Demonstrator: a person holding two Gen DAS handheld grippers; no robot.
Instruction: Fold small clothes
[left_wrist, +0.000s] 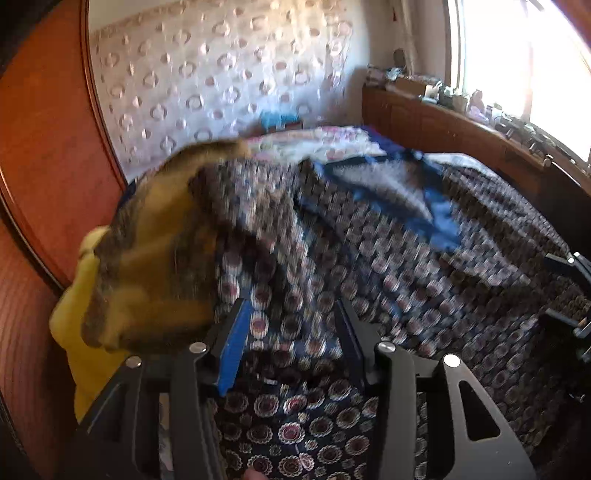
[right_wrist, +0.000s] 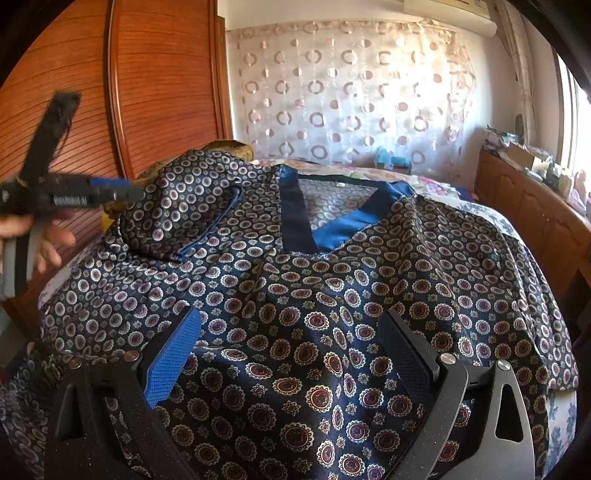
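The patterned shirt (right_wrist: 295, 288) lies spread on the bed (right_wrist: 554, 417), one sleeve (right_wrist: 184, 214) folded in. My left fingers (left_wrist: 291, 343) and right fingers (right_wrist: 291, 362) are open, holding nothing; I should pinch the edge cleanly and fold straight.

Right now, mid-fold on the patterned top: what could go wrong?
1. The folded-over sleeve lies loosely bunched and may slide back open.
2. The right tongs stand open over the shirt front, so nothing pins it if the cloth gets tugged.
3. The left tongs hang in the air beside the sleeve and could snag it.
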